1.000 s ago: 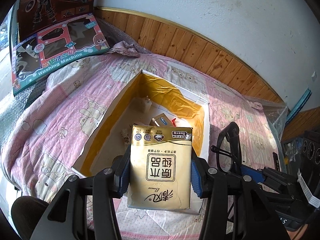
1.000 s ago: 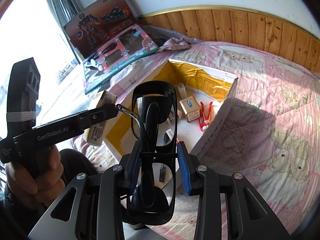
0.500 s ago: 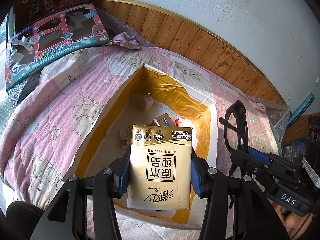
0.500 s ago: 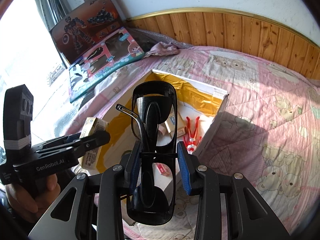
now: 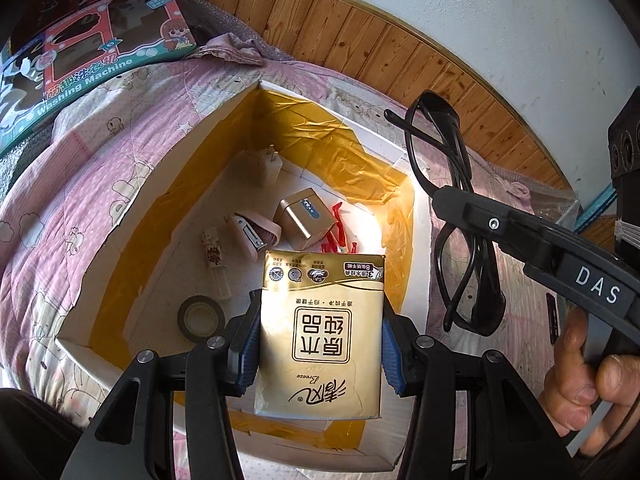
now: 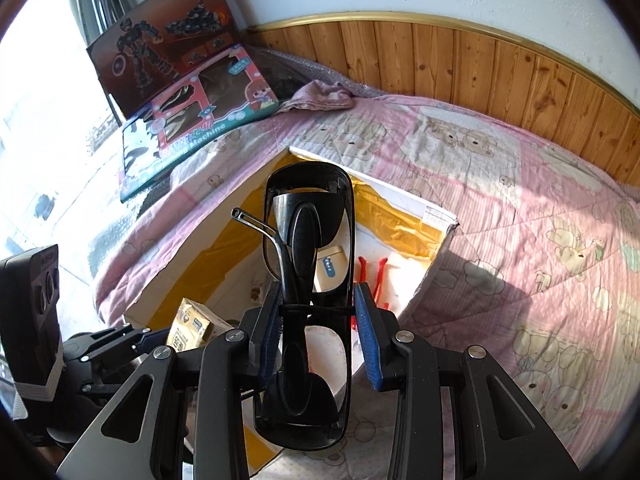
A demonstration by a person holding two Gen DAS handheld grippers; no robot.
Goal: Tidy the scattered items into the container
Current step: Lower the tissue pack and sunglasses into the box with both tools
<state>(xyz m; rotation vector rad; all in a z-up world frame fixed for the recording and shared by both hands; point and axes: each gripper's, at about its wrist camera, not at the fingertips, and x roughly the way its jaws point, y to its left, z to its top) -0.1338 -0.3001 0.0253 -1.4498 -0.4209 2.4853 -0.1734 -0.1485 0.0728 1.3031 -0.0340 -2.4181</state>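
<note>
While left fingers point(image 5: 316, 344) clamp glossy gold tissue pack point(image 5: 320, 332), right fingers point(image 6: 316, 332) pinch black plastic glasses point(image 6: 308, 280), above foam box point(image 5: 132, 216).

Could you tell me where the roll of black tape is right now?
In the left wrist view, the black tape roll lies on the box floor, lower left, beside the left tongs.

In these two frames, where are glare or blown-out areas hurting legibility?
Left wrist view: sun glare washes the top of the tissue pack and the box wall by the glasses. Right wrist view: the window at left is fully overexposed; fisheye bends the wood panelling.
</note>
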